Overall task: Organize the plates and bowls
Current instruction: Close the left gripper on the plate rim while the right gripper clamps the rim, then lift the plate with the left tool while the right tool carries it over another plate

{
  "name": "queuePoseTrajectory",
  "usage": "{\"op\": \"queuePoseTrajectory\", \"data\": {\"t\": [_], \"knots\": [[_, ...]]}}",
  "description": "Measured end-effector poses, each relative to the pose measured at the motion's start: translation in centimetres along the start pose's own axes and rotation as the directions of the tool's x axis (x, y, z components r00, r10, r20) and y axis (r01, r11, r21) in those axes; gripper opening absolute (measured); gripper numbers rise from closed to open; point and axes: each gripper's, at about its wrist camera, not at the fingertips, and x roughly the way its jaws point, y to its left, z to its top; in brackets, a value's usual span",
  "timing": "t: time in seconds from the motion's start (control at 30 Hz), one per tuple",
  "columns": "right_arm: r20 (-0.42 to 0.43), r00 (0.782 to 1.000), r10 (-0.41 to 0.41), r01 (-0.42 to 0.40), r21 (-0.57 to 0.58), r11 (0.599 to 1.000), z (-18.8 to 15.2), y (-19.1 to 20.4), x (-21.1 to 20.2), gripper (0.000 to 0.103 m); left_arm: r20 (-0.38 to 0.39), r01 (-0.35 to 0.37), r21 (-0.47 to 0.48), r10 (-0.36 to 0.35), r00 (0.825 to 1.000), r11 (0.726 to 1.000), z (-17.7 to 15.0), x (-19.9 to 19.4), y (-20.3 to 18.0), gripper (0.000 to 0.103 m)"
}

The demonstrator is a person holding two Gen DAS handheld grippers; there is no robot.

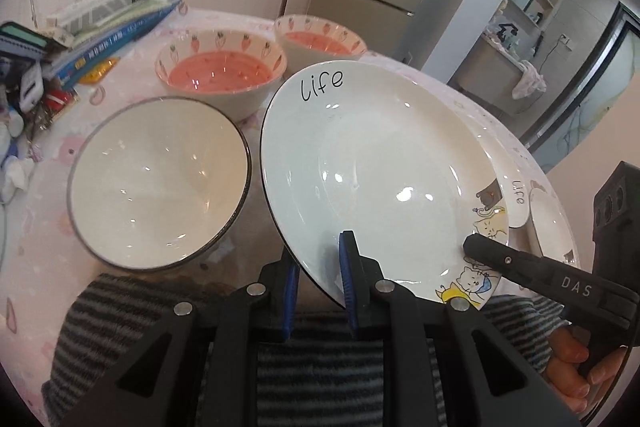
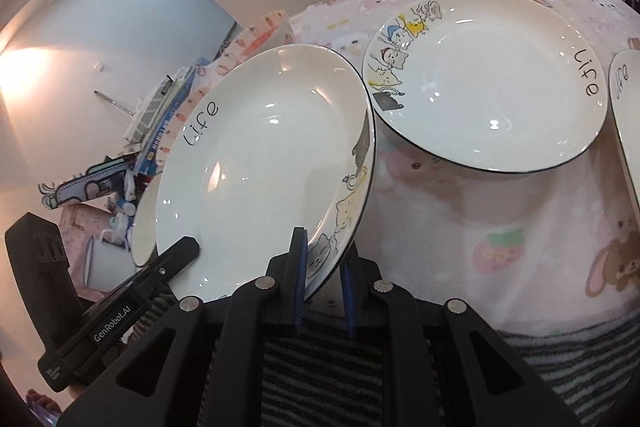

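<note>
While both grippers pinch its near rim, the cat plate (image 1: 372,163) hangs tilted above the pink tablecloth (image 1: 52,187), just right of the plain white bowl (image 1: 160,183) and in front of the two strawberry bowls (image 1: 220,75). From the left wrist, the left gripper (image 1: 320,283) is nearly closed with its blue pads clamped across the plate's edge, and the right gripper's finger (image 1: 504,259) lies on the rim by the cat drawings. From the right wrist, the right gripper (image 2: 324,279) is likewise almost closed on that rim, with the left gripper's finger (image 2: 176,255) resting on the plate's inner face; a second cat plate (image 2: 492,79) sits flat on the cloth beyond the held one. Glazed china like this is likely stiff, slippery and breakable, so two spaced rim grips suit it.
</note>
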Motion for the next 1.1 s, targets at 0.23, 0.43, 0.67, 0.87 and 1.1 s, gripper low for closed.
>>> {"op": "queuePoseTrajectory", "data": {"t": [0.23, 0.43, 0.67, 0.87, 1.1], "knots": [[0.073, 0.997, -0.024, 0.027, -0.039, 0.999, -1.4, -0.5, -0.7, 0.016, 0.066, 0.046, 0.022, -0.048, 0.997, 0.999, -1.4, 0.6, -0.6, 0.021], [0.118, 0.993, -0.019, 0.028, -0.073, 0.997, -1.6, -1.2, -0.1, 0.016, 0.070, 0.042, 0.028, -0.044, 0.997, 0.999, -1.6, 1.2, -0.5, 0.021], [0.197, 0.980, 0.012, 0.016, -0.138, 0.990, -2.6, -0.6, -1.0, 0.019, 0.147, 0.057, 0.029, -0.061, 0.987, 0.998, -2.2, 0.0, -0.2, 0.021], [0.275, 0.961, 0.037, 0.014, -0.182, 0.983, -3.0, 0.3, -2.4, 0.019, 0.191, 0.077, 0.044, -0.084, 0.978, 0.996, -2.3, -1.1, -0.4, 0.021], [0.314, 0.945, 0.096, -0.038, -0.186, 0.982, -2.6, 0.4, -4.7, 0.019, 0.274, 0.046, 0.090, -0.069, 0.959, 0.995, -1.7, -4.6, -2.7, 0.021]]}}
